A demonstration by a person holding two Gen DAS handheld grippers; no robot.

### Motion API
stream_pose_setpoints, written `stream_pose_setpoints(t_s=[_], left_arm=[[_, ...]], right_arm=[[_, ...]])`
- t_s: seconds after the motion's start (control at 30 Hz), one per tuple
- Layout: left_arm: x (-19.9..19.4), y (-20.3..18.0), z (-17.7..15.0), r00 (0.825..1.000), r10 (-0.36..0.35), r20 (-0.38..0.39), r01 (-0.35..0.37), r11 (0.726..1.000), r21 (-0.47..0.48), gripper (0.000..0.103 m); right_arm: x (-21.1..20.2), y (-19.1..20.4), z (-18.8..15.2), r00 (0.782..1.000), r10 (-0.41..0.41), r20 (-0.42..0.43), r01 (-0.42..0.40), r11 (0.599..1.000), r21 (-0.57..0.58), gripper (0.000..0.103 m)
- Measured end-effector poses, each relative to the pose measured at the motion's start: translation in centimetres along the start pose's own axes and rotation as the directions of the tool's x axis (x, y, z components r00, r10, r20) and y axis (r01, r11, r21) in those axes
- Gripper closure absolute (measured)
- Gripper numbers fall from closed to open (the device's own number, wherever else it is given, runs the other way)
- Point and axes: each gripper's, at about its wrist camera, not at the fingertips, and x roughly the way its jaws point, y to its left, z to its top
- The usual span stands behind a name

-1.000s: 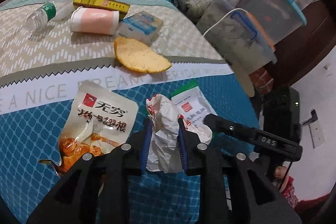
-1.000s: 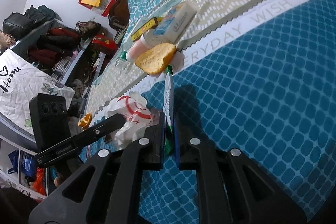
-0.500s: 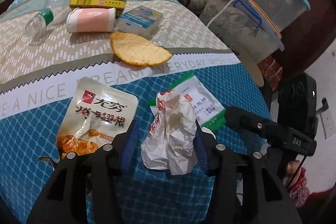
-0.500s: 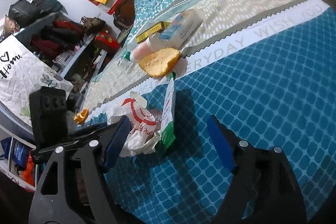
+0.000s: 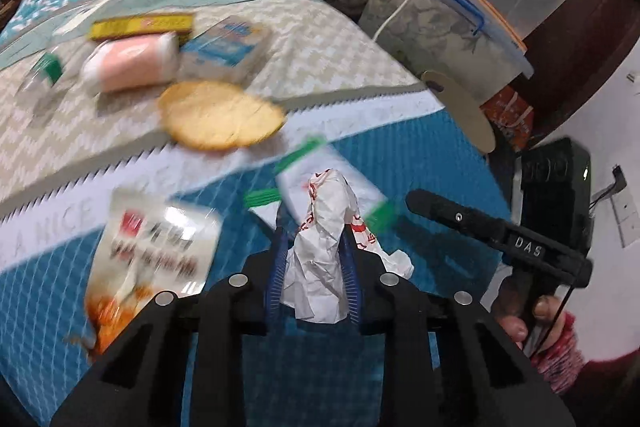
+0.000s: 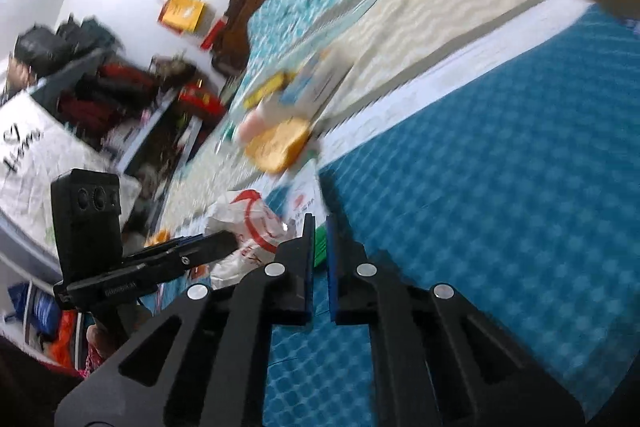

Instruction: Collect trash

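Teal quilted bedspread (image 5: 432,163) fills the near half of both views, and on the right gripper's side it runs bare and open well out to the bed's edge. In the left wrist view that edge is crowded by stacked clear plastic storage tubs (image 5: 476,39) standing just beside the bed.

The left gripper (image 5: 314,267) has just closed again on the crumpled white paper wrapper with red print (image 5: 326,239); its blue pads press the wad from both sides, just above the bedspread. The right gripper (image 6: 319,259) has also just closed, its jaws nearly together on the green bottom edge of the flat white sachet with green ends (image 6: 308,211); how much of the sachet sits between the pads is hard to make out.

Both views are smeared by motion, so print on the packets cannot be read. The white and orange snack pouch (image 5: 156,251) lies flat to the left, its lower corner cut off by the left gripper's body.

Farther up the bed lie one round yellow cracker (image 5: 220,115), one pink and white roll (image 5: 132,67), one blue and white box (image 5: 224,47), one long yellow box (image 5: 140,25) and one clear bottle with a green label (image 5: 44,79).
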Motion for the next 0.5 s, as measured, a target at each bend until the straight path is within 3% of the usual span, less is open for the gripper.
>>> stream_pose_setpoints(t_s=[0.17,0.27,0.3,0.33,0.37,0.4,0.5], left_arm=[[1.5,-2.7,2.8,1.0,0.016,0.001,-0.016,0.998,0.054,0.078],[2.5,-2.4,2.9,0.998,0.043,-0.035,-0.042,0.999,0.034,0.078],[2.4,-1.9,2.9,0.999,0.033,-0.041,-0.033,0.999,0.008,0.078],[1.9,-0.8,2.7,0.999,0.004,-0.036,-0.005,0.999,-0.037,0.078],[1.4,-0.1,2.5,1.0,-0.004,-0.025,0.002,0.998,-0.067,0.078],[1.0,0.7,2.3,1.0,0.002,-0.014,-0.003,0.996,-0.088,0.078],[0.0,3.4,1.5,0.999,0.04,-0.005,-0.04,0.986,-0.163,0.078]], right_arm=[[-2.8,-3.0,0.7,0.998,0.039,0.049,-0.043,0.995,0.087,0.091],[-3.3,-3.9,1.0,0.998,0.054,0.041,-0.059,0.991,0.122,0.089],[-3.3,-3.9,1.1,0.997,0.061,0.036,-0.065,0.991,0.12,0.076],[-3.4,-3.9,1.2,0.997,0.063,0.034,-0.066,0.991,0.114,0.045],[-3.4,-3.8,1.3,0.997,0.061,0.037,-0.065,0.992,0.105,0.028],[-3.4,-3.4,1.5,0.997,0.063,0.052,-0.067,0.994,0.09,0.022],[-1.7,-2.0,2.4,0.997,0.082,-0.002,-0.082,0.996,0.034,0.032]])
